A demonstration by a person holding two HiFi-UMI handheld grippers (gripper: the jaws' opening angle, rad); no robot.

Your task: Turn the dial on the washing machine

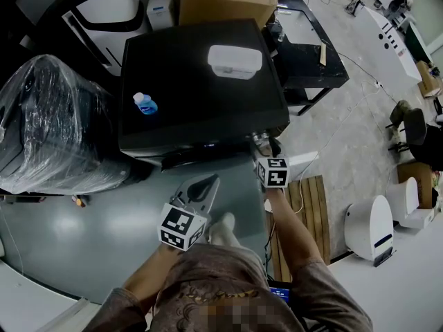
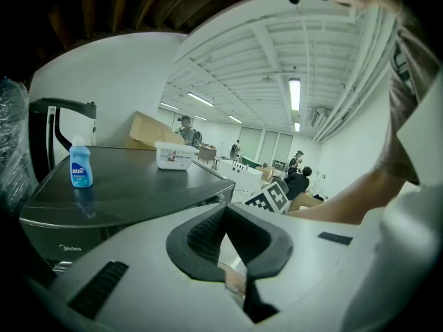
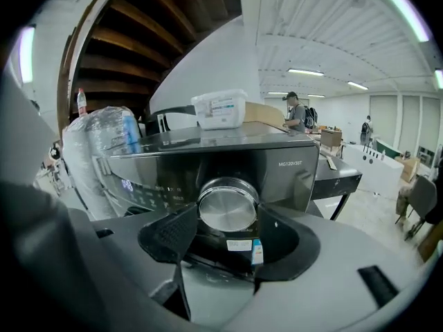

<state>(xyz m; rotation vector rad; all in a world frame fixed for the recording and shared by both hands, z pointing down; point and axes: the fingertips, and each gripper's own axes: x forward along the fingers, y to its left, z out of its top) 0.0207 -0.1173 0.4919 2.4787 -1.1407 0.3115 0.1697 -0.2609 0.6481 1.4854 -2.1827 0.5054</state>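
The dark washing machine (image 1: 201,75) stands in front of me, seen from above in the head view. Its round silver dial (image 3: 228,203) sits on the front panel (image 3: 284,175) in the right gripper view. My right gripper (image 3: 228,214) is at the machine's front right corner (image 1: 266,147), its two black pads (image 3: 173,234) pressed against the dial's left and right edges. My left gripper (image 1: 206,183) hangs lower, in front of the machine and away from it. Its tips (image 2: 226,209) meet with nothing between them.
A blue bottle (image 1: 145,104) and a white lidded box (image 1: 234,61) rest on the machine's top. A plastic-wrapped bulk (image 1: 48,123) stands to the left, a black table (image 1: 311,61) to the back right, a wooden pallet (image 1: 308,213) on the floor at right.
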